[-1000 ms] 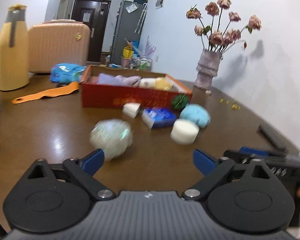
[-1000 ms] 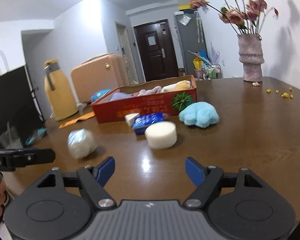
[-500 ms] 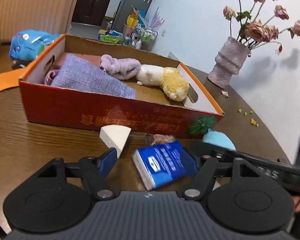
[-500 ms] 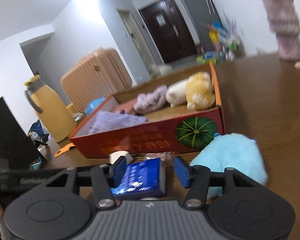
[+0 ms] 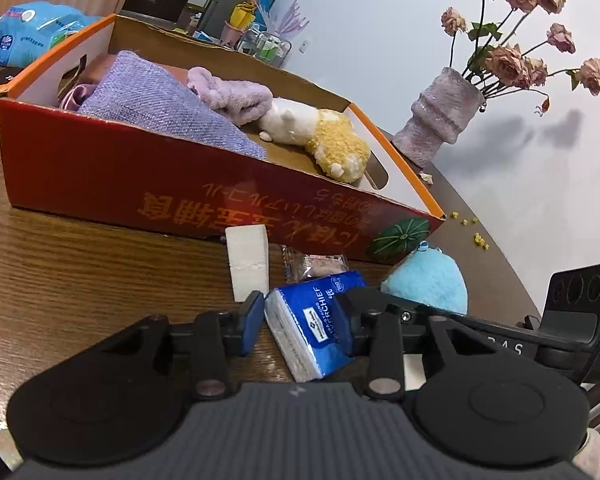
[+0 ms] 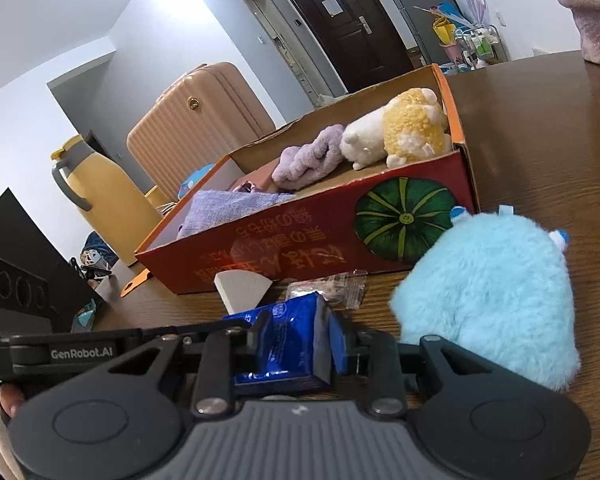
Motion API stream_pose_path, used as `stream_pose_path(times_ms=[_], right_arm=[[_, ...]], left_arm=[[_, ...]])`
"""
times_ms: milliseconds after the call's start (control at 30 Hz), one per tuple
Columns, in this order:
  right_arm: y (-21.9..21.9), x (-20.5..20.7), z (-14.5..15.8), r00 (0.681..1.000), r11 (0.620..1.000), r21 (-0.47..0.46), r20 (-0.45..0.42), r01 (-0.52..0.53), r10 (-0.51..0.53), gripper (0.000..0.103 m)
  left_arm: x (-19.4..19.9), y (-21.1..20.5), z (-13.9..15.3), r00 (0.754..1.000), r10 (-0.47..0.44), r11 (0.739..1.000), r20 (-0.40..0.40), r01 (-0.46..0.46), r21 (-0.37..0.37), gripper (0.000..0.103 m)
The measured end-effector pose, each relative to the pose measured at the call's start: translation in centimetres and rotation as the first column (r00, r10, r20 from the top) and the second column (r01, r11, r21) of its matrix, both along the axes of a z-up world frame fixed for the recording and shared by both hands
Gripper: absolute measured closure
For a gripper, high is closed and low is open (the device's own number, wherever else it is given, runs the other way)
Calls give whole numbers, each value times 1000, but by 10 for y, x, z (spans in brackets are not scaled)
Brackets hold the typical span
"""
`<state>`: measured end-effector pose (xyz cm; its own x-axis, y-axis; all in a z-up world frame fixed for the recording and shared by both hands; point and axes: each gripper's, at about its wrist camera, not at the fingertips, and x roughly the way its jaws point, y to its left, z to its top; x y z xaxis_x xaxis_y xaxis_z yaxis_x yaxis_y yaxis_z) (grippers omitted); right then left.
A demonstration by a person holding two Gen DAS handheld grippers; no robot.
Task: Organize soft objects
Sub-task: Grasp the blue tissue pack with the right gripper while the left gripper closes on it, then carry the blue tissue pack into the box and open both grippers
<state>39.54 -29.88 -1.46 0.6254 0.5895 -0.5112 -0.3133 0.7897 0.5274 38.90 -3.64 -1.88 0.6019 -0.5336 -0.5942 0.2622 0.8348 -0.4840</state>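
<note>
Both the left gripper (image 5: 300, 322) and the right gripper (image 6: 298, 336) pinch the blue tissue pack (image 5: 312, 328), printed "HANDKERCHIEF", just before the red box (image 5: 148, 184). "GenRobot.AI" marks the left gripper. Beyond, plush toys lie in the box.

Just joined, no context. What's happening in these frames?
A person with two handheld grippers is sorting soft things into a red box. Both the left gripper and the right gripper are closed on the same blue tissue pack in front of the box. Already inside: a purple cloth and a plush toy. A blue plush, a white sponge and a clear packet wait on the table.
</note>
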Motion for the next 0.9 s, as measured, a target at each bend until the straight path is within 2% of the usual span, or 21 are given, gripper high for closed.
stream_pose_path(times_ms=[100,233,333,433,567,733,900], right_arm=[[-4,0,0,1000,1000,12,-4,-3,3,75],[-4,-2,4,1000,1000,-5,14,2,-2,76],[-7,-11,13,999,999,26,34,30,-31,77],[-9,-46,39,994,997,54,95,52,-57,77],[-13,-99,58,986,991,110,141,75,-90,77],[-3,-160,47,983,990,91,140,105,-117,76],[2,-187,27,992,993,77,79,90,-96,76]], left_arm=[[-3,-4,2,1000,4,1000,21,-4,24,66],[-4,-5,7,1000,10,1000,19,-11,20,69],[-17,-8,28,998,21,999,56,-22,24,69],[-50,-10,59,990,6,999,143,-11,34,69],[-97,-6,80,985,1,1000,175,0,-6,69],[-148,-12,69,982,9,1000,187,-11,10,69],[-170,-4,53,992,13,1000,124,-12,-10,69]])
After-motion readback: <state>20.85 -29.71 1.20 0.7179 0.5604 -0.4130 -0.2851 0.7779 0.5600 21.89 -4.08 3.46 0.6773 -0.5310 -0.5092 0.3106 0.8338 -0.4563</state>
